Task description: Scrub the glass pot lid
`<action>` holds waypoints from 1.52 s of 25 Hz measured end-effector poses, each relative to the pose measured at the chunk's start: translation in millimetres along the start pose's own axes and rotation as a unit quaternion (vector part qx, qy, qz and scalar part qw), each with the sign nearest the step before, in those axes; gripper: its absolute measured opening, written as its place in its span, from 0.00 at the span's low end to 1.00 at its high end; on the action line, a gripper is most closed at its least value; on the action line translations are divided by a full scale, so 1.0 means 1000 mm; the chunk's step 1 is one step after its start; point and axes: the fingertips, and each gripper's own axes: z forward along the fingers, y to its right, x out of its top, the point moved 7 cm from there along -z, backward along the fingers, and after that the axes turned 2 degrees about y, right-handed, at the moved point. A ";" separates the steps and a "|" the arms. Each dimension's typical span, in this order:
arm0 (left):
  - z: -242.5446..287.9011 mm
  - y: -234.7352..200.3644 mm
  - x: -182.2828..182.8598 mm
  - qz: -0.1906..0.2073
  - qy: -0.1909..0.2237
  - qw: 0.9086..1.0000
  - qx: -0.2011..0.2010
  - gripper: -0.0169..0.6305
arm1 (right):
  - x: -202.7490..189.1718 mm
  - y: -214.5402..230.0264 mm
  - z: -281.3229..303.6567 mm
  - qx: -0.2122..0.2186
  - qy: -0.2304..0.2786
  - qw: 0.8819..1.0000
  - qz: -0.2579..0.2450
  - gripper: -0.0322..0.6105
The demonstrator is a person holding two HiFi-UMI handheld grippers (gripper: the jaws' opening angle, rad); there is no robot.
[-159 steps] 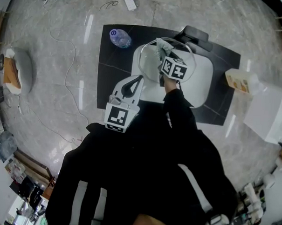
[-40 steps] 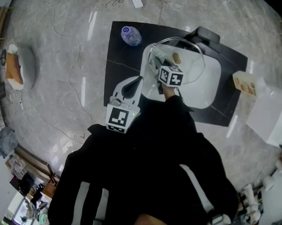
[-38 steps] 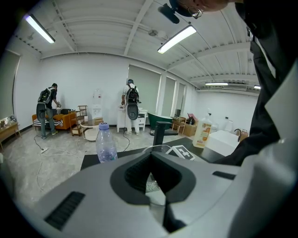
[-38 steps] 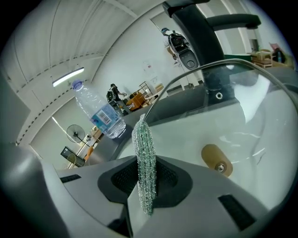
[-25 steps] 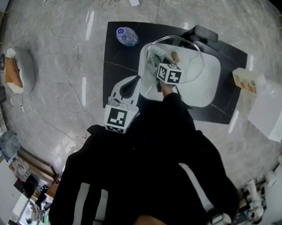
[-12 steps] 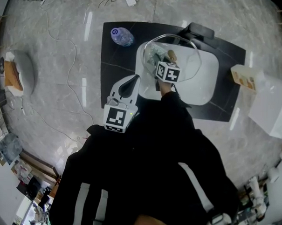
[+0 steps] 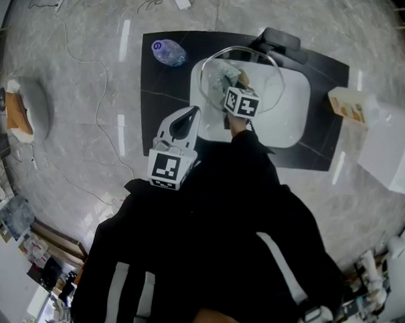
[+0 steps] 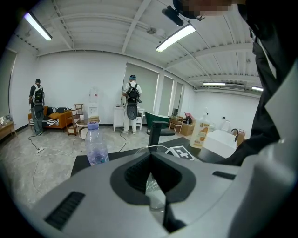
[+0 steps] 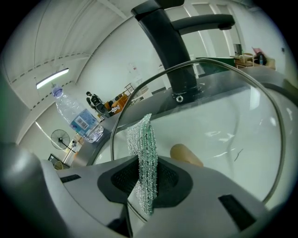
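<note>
**Pad stroke works in towards the knob of the lid**

The right hand-held gripper is clenched on a green mesh scrub pad, which stands up out of its jaws against the glass pot lid. Compared with a second and a half ago, the marker cube sits a little higher on the lid. The pad, then clear of the tan knob on its left, now lies just beside it, possibly touching. Several seconds back the pad is on much the same upper-left patch, so the gripper seems to be rubbing to and fro rather than travelling round.

The lid hangs tilted over the white sink, in front of the black faucet. The left hand-held gripper is in the same place throughout, its jaws closed on a clear edge that looks like the lid's rim.

Scrubbing looks well under way, yet only the left part near the knob appears covered; the right half likely remains
</note>
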 end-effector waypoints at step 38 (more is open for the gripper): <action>0.022 0.049 0.008 0.031 0.000 0.999 -0.041 0.03 | 0.003 0.073 -0.041 -0.048 0.022 0.998 0.017 0.15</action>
